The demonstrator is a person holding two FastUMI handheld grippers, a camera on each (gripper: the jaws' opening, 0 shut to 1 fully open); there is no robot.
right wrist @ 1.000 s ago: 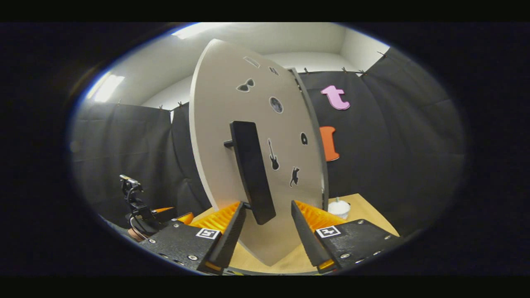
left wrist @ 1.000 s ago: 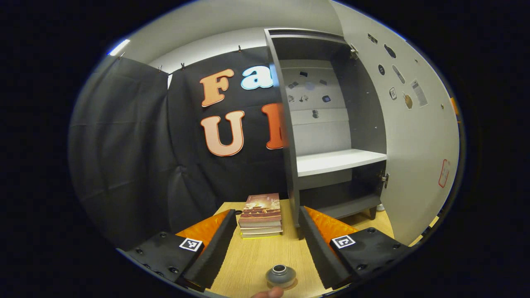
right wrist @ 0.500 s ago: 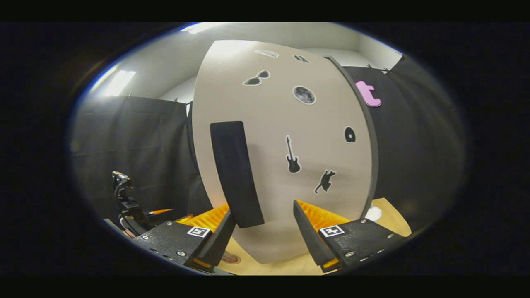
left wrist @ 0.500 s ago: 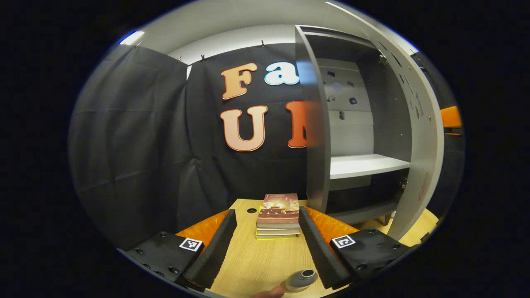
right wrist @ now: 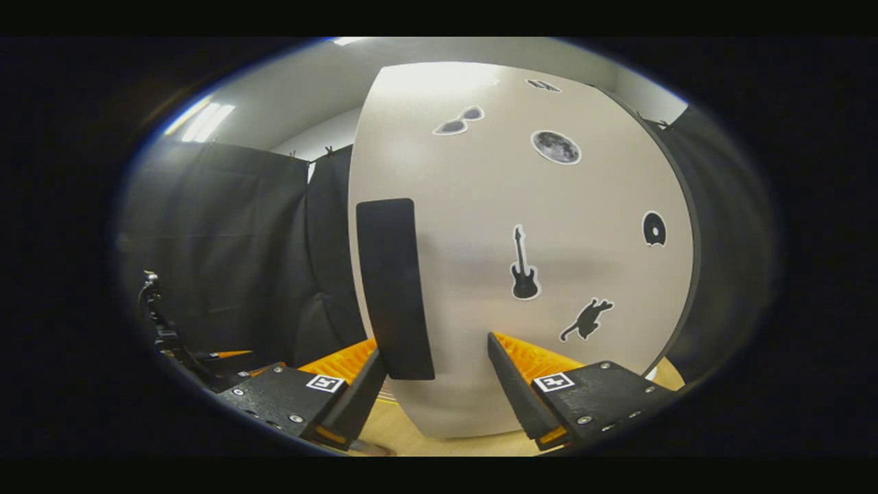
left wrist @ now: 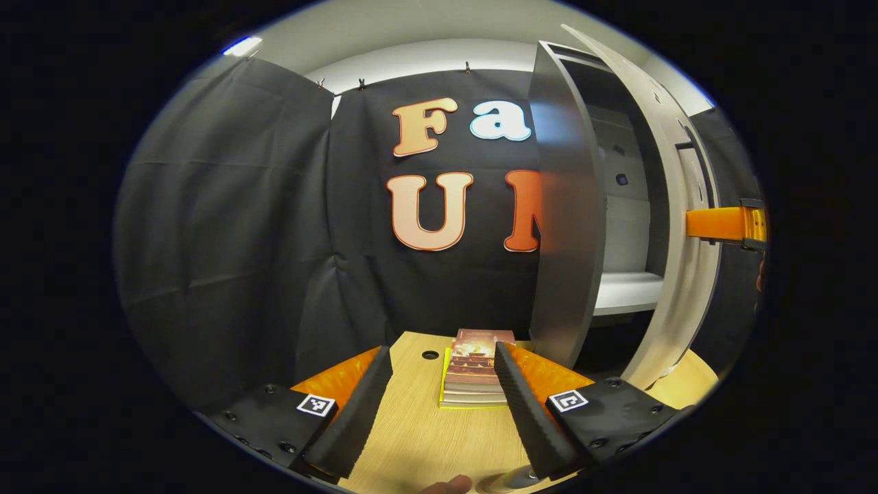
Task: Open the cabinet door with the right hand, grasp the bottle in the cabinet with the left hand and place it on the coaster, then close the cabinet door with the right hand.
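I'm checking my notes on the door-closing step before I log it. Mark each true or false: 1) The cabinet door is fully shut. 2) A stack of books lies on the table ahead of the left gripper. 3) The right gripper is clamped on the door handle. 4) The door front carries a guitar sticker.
1) False. In the left gripper view the cabinet door stands ajar, with a shelf visible through the gap.
2) True. The stack of books lies on the table ahead of the left gripper.
3) False. The right gripper is open; the door handle is not pinched.
4) True. The guitar sticker is there.
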